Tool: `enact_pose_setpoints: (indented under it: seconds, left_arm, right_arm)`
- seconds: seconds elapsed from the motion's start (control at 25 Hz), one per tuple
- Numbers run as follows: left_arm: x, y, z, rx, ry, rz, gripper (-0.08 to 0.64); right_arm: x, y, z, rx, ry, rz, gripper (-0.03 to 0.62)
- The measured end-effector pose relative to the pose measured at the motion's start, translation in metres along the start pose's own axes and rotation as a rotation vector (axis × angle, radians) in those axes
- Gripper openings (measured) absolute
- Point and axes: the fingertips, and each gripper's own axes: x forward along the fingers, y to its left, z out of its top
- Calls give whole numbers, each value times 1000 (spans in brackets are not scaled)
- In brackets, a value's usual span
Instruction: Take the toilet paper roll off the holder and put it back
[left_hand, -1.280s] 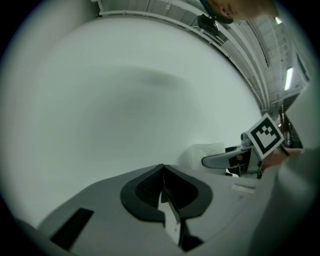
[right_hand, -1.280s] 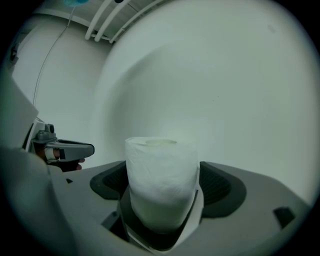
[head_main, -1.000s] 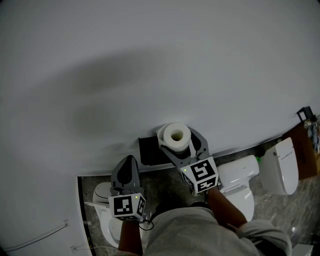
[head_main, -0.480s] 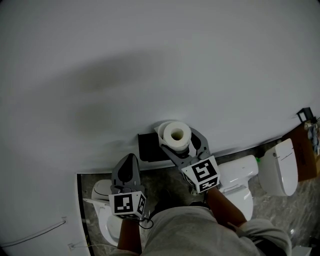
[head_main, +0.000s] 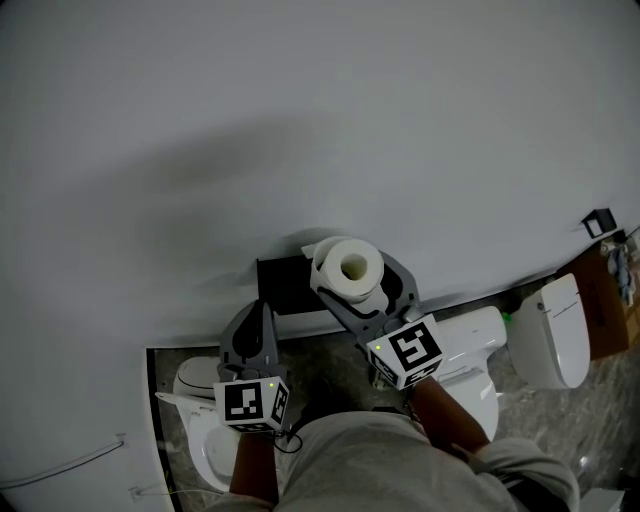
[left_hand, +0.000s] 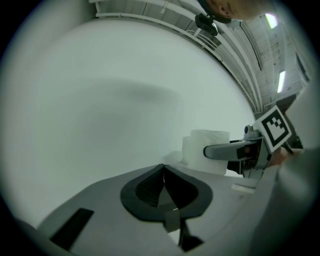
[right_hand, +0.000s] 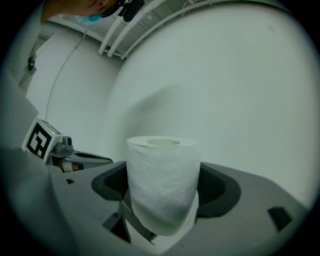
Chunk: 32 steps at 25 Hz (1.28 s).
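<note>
Left gripper (head_main: 260, 318): jaws together, empty, low beside the right.
Right gripper (head_main: 356, 292): clamped on the upright roll (head_main: 347, 266); holder (head_main: 283, 284) just to its left.
Risk: soft roll may squash or slip, missing the holder.
</note>
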Motion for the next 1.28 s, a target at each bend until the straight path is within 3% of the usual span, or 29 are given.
enact_pose_setpoints:
  seconds: [0.68,1.28]
  left_arm:
    - [-9,-155,-9,38,11,-161,12]
    - [-66,-268,-10,70,11,-166,12]
  right_arm:
    - [-148,-49,-4,5,-45,-106,394]
    - [-281,-58,5,-1,-108,-104,394]
